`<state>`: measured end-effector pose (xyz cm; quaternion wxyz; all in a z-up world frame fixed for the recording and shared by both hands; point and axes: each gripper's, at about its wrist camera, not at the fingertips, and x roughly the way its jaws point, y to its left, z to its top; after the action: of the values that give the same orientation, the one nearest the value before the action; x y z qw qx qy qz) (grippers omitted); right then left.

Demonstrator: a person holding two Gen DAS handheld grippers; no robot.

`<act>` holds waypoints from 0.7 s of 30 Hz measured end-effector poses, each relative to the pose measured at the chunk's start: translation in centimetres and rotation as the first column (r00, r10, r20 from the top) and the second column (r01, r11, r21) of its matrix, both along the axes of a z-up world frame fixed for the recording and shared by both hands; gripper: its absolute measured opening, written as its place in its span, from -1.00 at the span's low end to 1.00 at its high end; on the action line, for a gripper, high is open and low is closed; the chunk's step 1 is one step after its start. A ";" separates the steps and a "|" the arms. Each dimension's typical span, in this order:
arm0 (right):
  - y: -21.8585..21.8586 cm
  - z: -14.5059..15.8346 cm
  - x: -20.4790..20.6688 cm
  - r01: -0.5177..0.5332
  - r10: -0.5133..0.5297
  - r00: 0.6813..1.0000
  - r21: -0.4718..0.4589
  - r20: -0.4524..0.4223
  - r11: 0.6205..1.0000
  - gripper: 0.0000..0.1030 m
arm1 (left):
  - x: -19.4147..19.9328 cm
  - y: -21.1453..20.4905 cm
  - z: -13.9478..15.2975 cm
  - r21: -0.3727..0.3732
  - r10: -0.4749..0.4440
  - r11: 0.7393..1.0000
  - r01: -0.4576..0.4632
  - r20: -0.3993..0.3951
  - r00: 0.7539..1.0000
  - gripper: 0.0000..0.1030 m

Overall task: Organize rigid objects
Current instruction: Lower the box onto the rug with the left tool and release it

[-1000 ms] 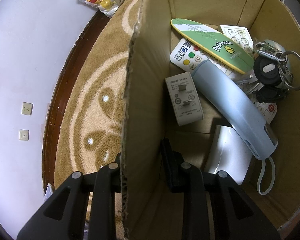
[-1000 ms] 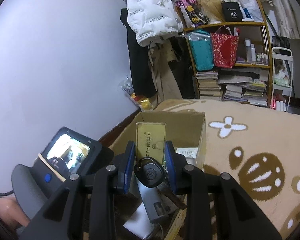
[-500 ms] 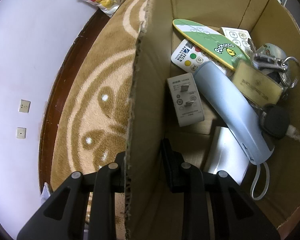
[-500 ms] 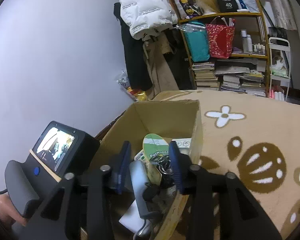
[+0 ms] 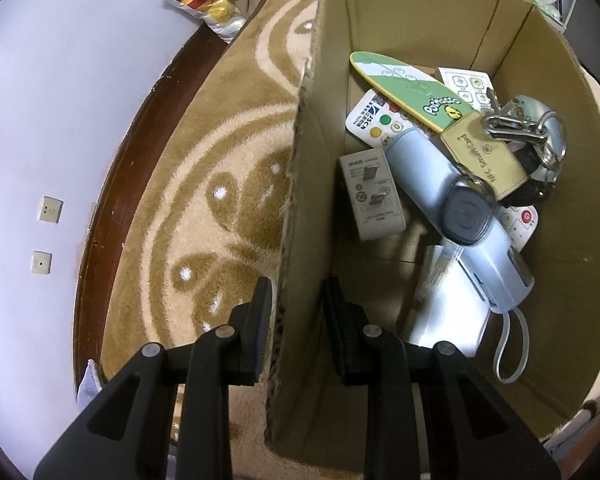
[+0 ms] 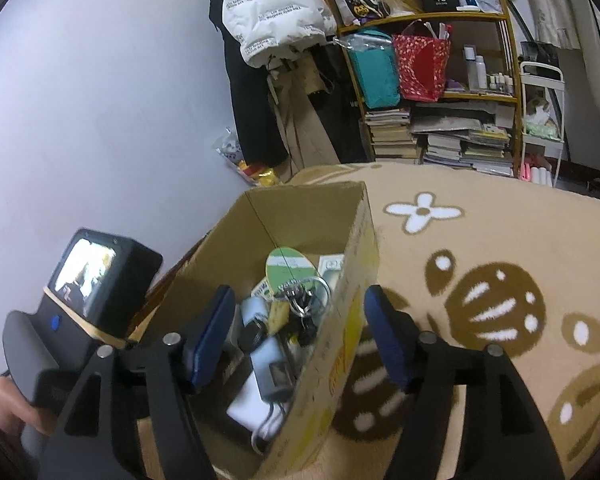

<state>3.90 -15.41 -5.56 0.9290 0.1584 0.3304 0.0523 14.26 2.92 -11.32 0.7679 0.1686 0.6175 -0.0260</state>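
Left wrist: jaws astride box wall

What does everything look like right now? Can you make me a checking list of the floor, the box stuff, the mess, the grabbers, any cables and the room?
Surface: tan patterned rug.
Job's things: cardboard box holds a blue-grey handset, black key fob, gold card, green board, remotes and a white adapter.
Clutter: snack packets by the wall.
Grippers: left gripper shut on the box wall; right gripper opening, nothing between its fingers.
Cables: nothing seen.
Surroundings: lilac wall, bookshelf, white jacket.
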 end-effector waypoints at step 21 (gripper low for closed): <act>-2.4 2.9 -6.7 0.094 -0.094 0.996 -0.020 -0.009 0.995 1.00 | -7.0 -2.0 10.1 -0.075 -0.110 0.986 0.150 0.392 0.914 0.91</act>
<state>-2.82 -17.82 -2.66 0.9302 0.1650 0.3278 0.0046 7.28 0.94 -1.25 0.8787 0.1711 0.4393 -0.0753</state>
